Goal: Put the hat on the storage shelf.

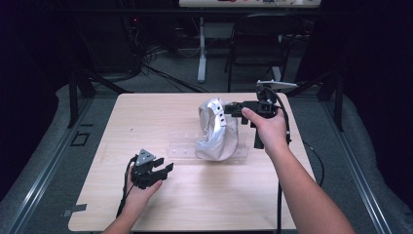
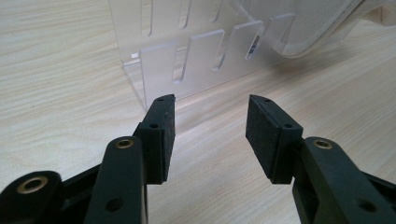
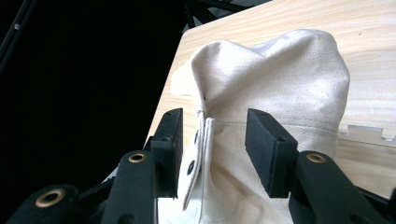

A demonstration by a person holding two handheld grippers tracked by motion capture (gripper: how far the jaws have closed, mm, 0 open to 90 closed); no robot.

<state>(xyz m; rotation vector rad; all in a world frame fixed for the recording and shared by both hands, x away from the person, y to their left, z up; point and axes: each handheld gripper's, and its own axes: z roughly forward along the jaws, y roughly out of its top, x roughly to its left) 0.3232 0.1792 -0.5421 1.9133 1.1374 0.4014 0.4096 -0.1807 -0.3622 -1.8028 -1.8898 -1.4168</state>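
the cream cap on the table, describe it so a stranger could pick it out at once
On the wooden table, look right of centre, beside the right gripper. The cream cap stands propped on a clear plastic stand. It is the only soft fabric thing there, with a strap at its back.

On the table (image 1: 204, 204), the cloth cap (image 1: 216, 129) stood over the right part of the slotted rack (image 1: 182, 148). The right gripper (image 1: 233, 109) was at the cap's right side. The left gripper (image 1: 163, 171) rested left of the cap, just before the rack.
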